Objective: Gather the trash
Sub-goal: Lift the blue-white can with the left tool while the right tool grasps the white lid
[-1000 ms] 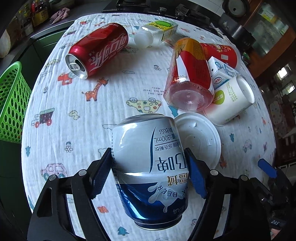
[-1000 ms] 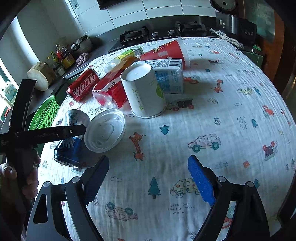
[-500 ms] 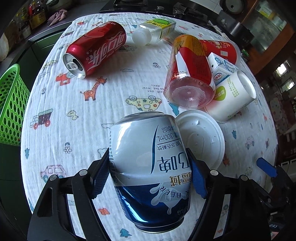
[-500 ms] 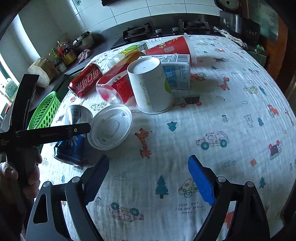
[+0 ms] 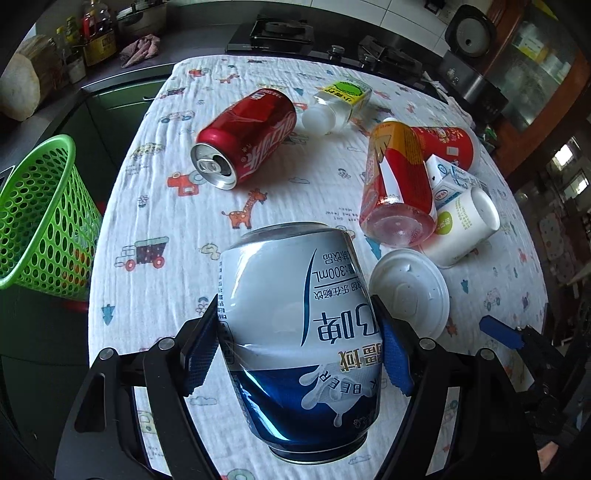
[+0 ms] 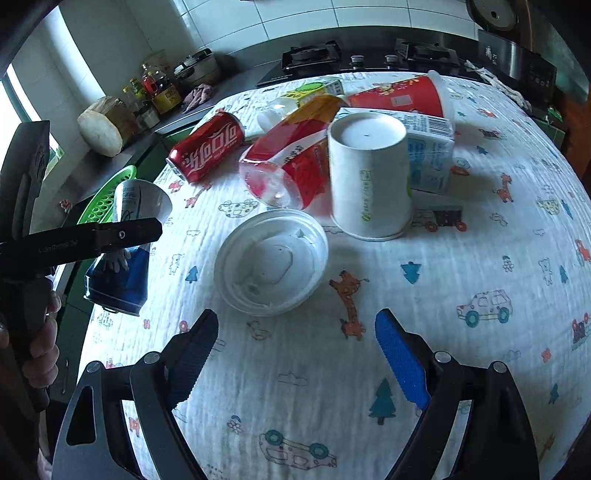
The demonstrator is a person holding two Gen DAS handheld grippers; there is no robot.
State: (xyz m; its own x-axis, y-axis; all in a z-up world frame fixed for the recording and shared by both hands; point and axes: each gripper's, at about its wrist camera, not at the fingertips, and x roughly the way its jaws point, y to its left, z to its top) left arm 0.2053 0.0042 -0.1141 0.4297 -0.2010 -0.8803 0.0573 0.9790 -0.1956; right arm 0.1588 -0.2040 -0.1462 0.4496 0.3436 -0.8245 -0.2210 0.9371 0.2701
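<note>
Open cloth near the grippers, clutter packed at the far side.

Bare tablecloth (image 6: 461, 369) lies wide open under and right of the right gripper (image 6: 295, 354), whose jaws stand apart; only the white lid (image 6: 271, 260) sits just ahead. Beyond it the paper cup (image 6: 369, 177), red bottle (image 6: 291, 158), milk carton (image 6: 432, 147) and red cup (image 6: 402, 98) crowd together, touching. A clear lane runs between the cola can (image 5: 247, 144) and green basket (image 5: 40, 218).

White-tiled wall (image 6: 295, 18), dark stove (image 5: 273, 31)
</note>
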